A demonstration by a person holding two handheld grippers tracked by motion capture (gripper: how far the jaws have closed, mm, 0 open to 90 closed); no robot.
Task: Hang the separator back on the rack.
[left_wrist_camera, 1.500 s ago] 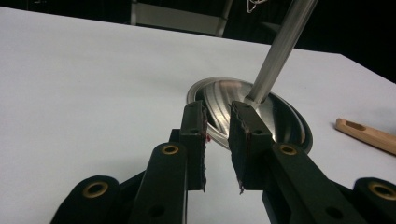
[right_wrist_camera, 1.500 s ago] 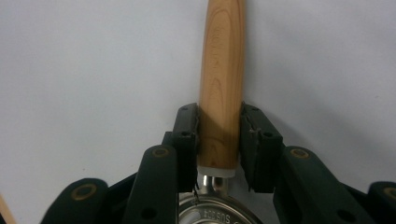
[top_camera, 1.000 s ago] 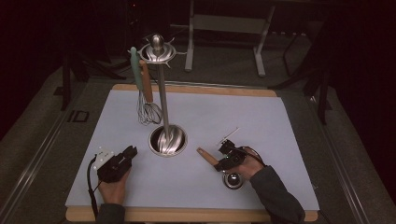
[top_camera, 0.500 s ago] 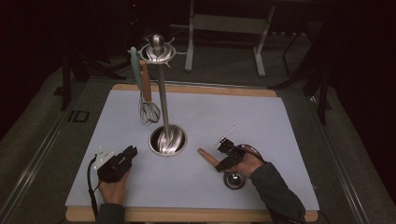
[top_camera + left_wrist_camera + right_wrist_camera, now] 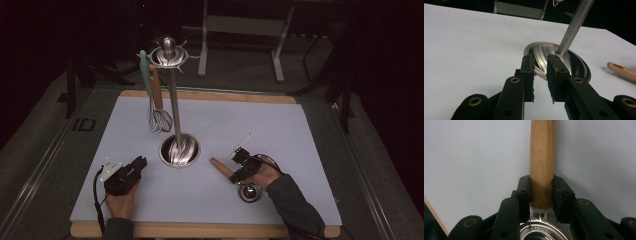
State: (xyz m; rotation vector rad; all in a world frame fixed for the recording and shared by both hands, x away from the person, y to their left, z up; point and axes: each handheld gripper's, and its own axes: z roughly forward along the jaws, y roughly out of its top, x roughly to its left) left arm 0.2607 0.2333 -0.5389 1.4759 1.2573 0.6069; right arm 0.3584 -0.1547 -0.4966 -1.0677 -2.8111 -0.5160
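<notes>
A ladle with a wooden handle [image 5: 220, 166] and a small steel bowl [image 5: 249, 192] lies on the white mat at front right. My right gripper [image 5: 243, 167] is shut on that handle [image 5: 542, 152], one jaw pressed to each side just above the steel bowl [image 5: 544, 232]. At front left my left gripper [image 5: 138, 164] rests low over the mat, open, with nothing in the gap between its jaws [image 5: 541, 67]. It faces the round steel base [image 5: 571, 62] of a utensil stand [image 5: 179, 150].
The stand's steel pole [image 5: 172, 100] rises to a ring top [image 5: 169, 54]. From the ring hang a whisk [image 5: 160, 120] and a green-handled utensil [image 5: 145, 70]. The white mat [image 5: 300, 130] lies on a wooden board, and a metal frame [image 5: 245, 25] stands behind the table.
</notes>
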